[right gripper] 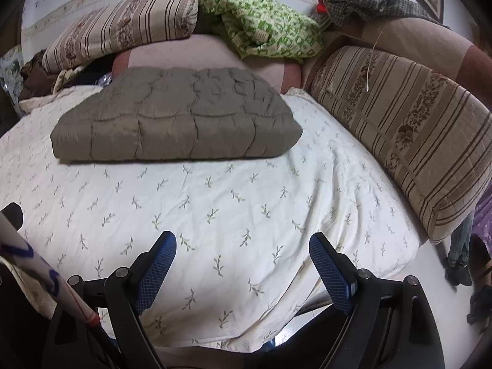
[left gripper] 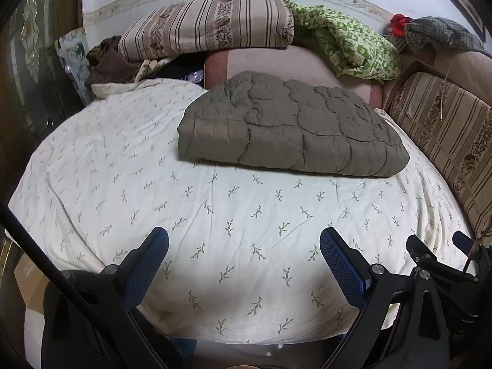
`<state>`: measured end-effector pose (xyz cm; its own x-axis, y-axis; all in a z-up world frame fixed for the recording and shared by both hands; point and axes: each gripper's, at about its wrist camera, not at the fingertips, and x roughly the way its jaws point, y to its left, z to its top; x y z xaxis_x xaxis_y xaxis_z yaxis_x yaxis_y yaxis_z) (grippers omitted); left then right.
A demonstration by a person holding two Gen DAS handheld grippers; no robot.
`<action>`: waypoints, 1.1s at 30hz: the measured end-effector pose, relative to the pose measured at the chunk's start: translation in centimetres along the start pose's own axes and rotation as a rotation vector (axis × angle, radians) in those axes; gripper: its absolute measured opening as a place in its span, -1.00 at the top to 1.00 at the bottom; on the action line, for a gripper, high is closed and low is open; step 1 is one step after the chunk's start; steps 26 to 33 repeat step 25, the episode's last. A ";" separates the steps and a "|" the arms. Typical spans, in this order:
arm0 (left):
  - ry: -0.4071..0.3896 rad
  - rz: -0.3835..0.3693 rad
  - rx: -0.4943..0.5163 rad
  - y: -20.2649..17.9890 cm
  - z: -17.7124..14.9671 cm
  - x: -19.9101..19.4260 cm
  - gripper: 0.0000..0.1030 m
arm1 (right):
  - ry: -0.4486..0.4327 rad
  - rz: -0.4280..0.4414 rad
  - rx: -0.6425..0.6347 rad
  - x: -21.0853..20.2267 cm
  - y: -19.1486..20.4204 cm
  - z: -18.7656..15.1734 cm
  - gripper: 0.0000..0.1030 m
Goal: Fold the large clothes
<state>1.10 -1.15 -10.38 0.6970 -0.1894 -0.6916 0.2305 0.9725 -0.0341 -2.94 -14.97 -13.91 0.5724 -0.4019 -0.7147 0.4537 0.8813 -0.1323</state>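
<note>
Above the sheet (left gripper: 246, 215), both hand-held grippers (left gripper: 244, 240) agape.

Both fisheye views were evenly and softly lit, with no glare. The white sheet (left gripper: 233, 215) read brightest, faint shadow lying under the folded quilt (left gripper: 289, 129). Edges bowed strongly and darkened into vignette; focus stayed fairly sharp.

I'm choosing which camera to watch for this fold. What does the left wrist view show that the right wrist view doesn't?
Only the left wrist view: the right gripper at its right edge, and a cardboard box beside the bed.
Only the right wrist view: the floor with dark shoes.
Both: the folded grey quilted garment on the leaf-print sheet, and open jaws holding nothing.
</note>
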 end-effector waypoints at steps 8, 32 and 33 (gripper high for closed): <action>0.056 0.006 0.010 -0.1 -0.5 1.9 -0.91 | 0.012 -0.004 -0.004 0.7 0.5 -0.1 -0.77; 0.098 0.010 0.019 -0.4 -0.7 3.0 -0.91 | 0.022 0.009 0.000 1.4 0.8 -0.3 -0.77; 0.098 0.010 0.019 -0.4 -0.7 3.0 -0.91 | 0.022 0.009 0.000 1.4 0.8 -0.3 -0.77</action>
